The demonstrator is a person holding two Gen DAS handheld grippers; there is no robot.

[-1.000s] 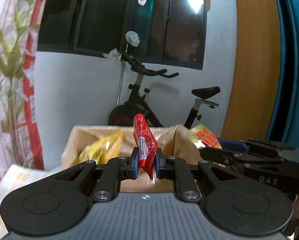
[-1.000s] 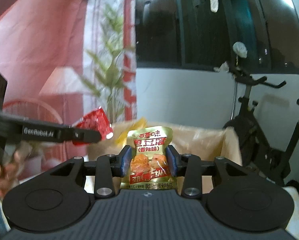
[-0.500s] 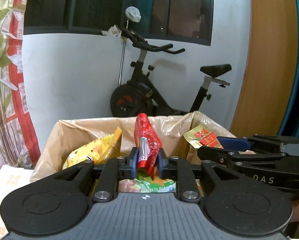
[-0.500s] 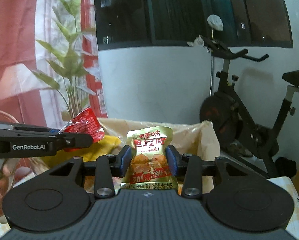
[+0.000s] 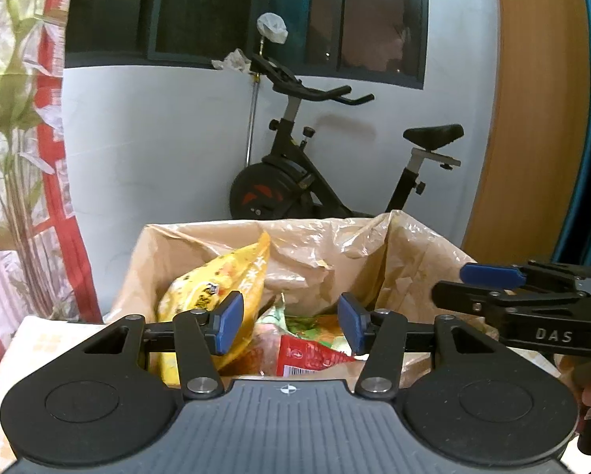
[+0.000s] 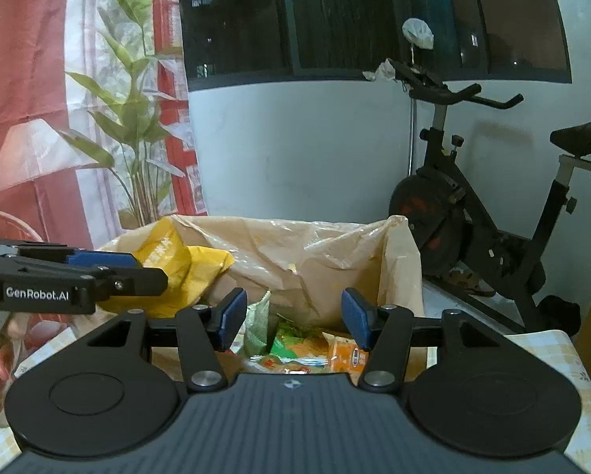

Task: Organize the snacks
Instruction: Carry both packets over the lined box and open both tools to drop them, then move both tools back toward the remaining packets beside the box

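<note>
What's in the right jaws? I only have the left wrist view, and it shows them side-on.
Observer: Nothing. The right gripper has its jaws opening, with no packet between them.
Operator: What's under it?
Observer: An orange packet with a white label, lying in the lined box.
Operator: Is my left gripper visible there?
Observer: Yes. The left gripper is side-on at the left edge, in front of the yellow bag.
</note>
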